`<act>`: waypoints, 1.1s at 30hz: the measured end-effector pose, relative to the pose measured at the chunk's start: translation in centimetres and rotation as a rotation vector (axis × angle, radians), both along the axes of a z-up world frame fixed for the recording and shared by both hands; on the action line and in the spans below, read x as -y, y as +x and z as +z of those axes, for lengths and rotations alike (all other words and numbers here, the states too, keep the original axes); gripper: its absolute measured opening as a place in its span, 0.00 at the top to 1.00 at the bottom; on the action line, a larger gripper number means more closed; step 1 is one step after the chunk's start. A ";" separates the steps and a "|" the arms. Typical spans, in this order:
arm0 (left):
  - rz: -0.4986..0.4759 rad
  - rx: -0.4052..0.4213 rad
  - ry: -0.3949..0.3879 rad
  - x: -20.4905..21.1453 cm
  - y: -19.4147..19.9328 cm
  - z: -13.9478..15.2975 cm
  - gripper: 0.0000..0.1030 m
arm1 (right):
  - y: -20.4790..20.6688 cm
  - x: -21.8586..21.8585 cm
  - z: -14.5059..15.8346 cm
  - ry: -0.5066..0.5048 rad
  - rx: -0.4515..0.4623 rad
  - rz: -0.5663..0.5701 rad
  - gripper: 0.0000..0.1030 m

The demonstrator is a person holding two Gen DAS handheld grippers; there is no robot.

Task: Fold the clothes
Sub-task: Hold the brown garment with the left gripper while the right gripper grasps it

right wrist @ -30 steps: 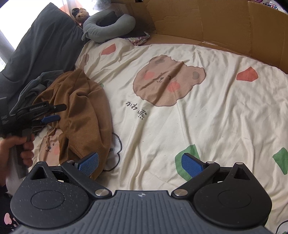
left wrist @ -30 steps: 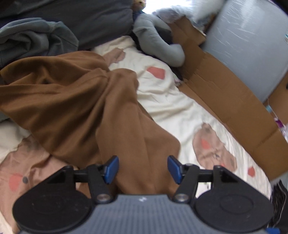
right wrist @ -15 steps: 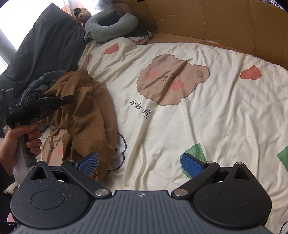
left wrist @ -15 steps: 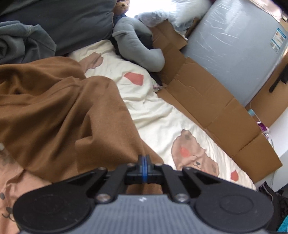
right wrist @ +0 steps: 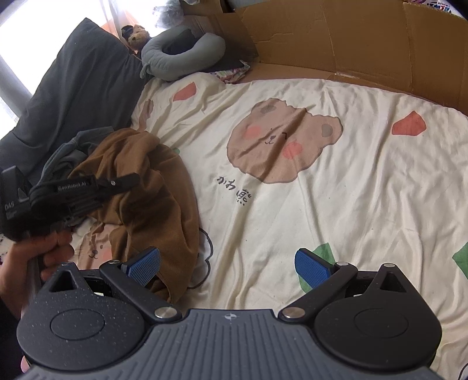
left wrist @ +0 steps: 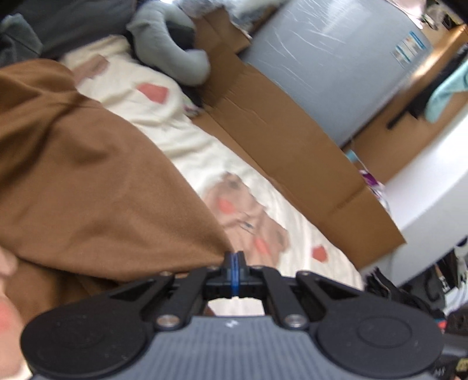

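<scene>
Your left tongs (left wrist: 233,264) are clamped on the brown garment (right wrist: 152,187); its bulk trails toward 10 o'clock. Your right tongs (right wrist: 229,264) gape empty, its hem at 9 o'clock.

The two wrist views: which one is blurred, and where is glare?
Left wrist view: motion blur smears the brown garment and the bear-print sheet; only the left hand-held gripper is sharp. Right wrist view: sharp, but the window at top left is blown out white; fisheye bends the cardboard.
</scene>
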State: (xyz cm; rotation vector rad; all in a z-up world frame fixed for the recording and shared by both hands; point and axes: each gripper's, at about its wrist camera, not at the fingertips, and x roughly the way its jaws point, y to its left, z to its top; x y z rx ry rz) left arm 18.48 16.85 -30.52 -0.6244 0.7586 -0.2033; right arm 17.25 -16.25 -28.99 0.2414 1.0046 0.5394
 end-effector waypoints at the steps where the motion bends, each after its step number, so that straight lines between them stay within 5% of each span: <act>1: -0.015 -0.007 -0.009 0.6 -0.1 -0.1 1.00 | 0.1 0.1 0.1 0.007 -0.001 -0.003 0.03; 12: -0.168 -0.067 -0.098 5.3 -1.0 -1.5 1.00 | 1.6 1.6 0.3 0.139 -0.066 -0.059 0.03; 21: -0.321 -0.068 -0.085 7.3 -2.2 -0.8 1.00 | 2.2 0.9 -1.7 0.218 -0.170 -0.051 0.03; 33: -0.441 -0.090 -0.111 8.4 -4.2 -1.0 1.00 | 2.1 -0.5 -4.2 0.287 -0.275 0.011 0.26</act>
